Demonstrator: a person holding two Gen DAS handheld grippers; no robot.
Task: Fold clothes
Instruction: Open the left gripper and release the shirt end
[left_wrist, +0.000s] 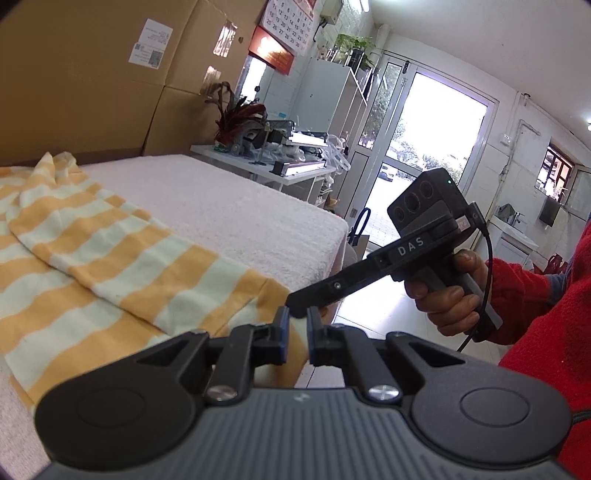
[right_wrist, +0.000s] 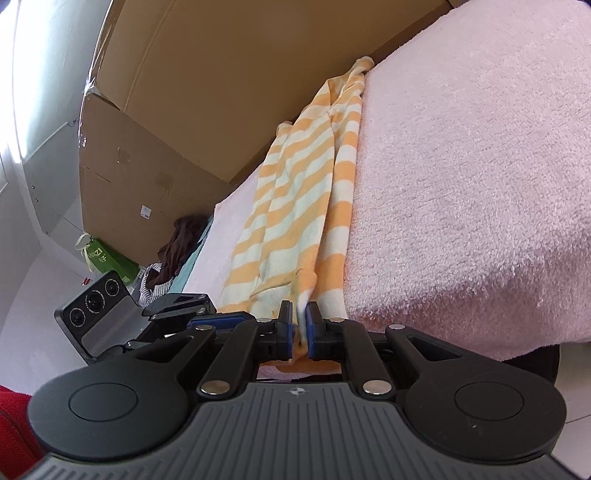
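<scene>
The yellow-and-white striped garment (left_wrist: 110, 251) lay lengthwise on the towel-covered tabletop (left_wrist: 229, 199), doubled over once along its length, its near end hanging at the front edge. The right gripper (right_wrist: 299, 325) had its jaws clamped on that near hem. The left gripper (left_wrist: 297, 332) sat just beside it, jaws nearly together on the same edge of cloth. By my reading, one lengthwise fold was done; the crosswise folds were still left, and more clothes (right_wrist: 177, 251) waited at the far end

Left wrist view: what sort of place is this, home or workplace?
Probably a small shop or workroom, not a home: stacked cardboard boxes, a glass street door, and a cluttered bench beside the towel-covered table.
</scene>
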